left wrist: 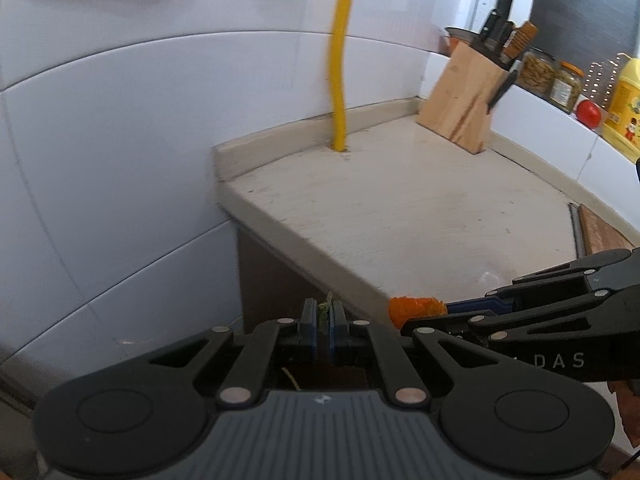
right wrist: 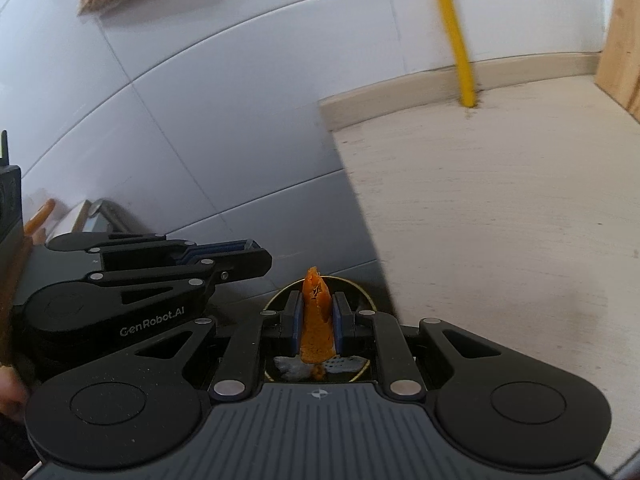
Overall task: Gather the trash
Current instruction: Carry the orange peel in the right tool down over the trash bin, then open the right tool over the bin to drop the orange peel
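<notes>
Bare tabletop [left wrist: 400, 208] lies open ahead; yellow pipe [left wrist: 339, 80] and knife block [left wrist: 464, 100] line the tiled wall [left wrist: 120, 120].

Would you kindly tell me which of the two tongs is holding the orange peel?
The right tongs hold the orange peel; the left tongs pinch only a small green scrap.

- Left wrist view looks steeply down past its jaws, close over the tabletop [left wrist: 400, 208] corner.
- Right wrist view faces likewise; both share the yellow pipe [right wrist: 460, 52] and tiled wall [left wrist: 120, 120].
</notes>
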`<state>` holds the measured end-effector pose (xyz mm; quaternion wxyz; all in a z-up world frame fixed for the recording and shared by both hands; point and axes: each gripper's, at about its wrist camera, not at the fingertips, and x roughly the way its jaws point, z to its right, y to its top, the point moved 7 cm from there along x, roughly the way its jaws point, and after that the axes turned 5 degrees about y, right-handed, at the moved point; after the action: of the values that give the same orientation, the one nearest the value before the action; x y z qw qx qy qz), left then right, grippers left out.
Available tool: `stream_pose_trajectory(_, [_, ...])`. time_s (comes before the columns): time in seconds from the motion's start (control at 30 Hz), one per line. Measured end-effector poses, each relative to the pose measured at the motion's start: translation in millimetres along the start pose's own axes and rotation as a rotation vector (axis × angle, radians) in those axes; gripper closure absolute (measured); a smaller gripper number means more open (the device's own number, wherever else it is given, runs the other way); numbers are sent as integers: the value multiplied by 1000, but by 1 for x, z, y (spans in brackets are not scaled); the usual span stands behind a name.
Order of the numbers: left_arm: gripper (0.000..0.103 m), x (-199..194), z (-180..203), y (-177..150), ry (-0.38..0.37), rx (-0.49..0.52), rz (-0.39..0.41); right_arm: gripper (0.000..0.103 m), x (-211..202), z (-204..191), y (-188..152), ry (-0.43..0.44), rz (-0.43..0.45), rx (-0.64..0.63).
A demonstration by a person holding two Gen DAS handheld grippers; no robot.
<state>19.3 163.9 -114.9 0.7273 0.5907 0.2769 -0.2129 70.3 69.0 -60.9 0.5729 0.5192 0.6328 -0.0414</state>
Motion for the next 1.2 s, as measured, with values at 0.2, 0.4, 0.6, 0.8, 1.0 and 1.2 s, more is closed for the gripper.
stream_pose_trajectory(0.2, [100, -1, -27, -6, 33, -37, -14, 83, 22, -17, 4, 31, -33, -21])
stream_pose_trajectory(0.4, [100, -2, -55, -13, 68, -87, -28, 83, 38, -30, 5, 61, -61, -34])
stream_pose_trajectory(0.6, [100, 0, -78, -17, 103, -131, -40, 83, 54, -38, 5, 73, -85, -40])
stream_pose_trajectory(0.8, [100, 11, -87, -18, 117, -148, -65, 82, 76, -43, 6, 73, -115, -48])
stream_pose_trajectory(1.0, [100, 27, -93, -20, 144, -155, -105, 81, 92, -38, 8, 59, -135, -48])
stream_pose_trajectory(1.2, [94, 44, -102, -26, 134, -192, -163, 74, 110, -30, 9, 47, -157, -32])
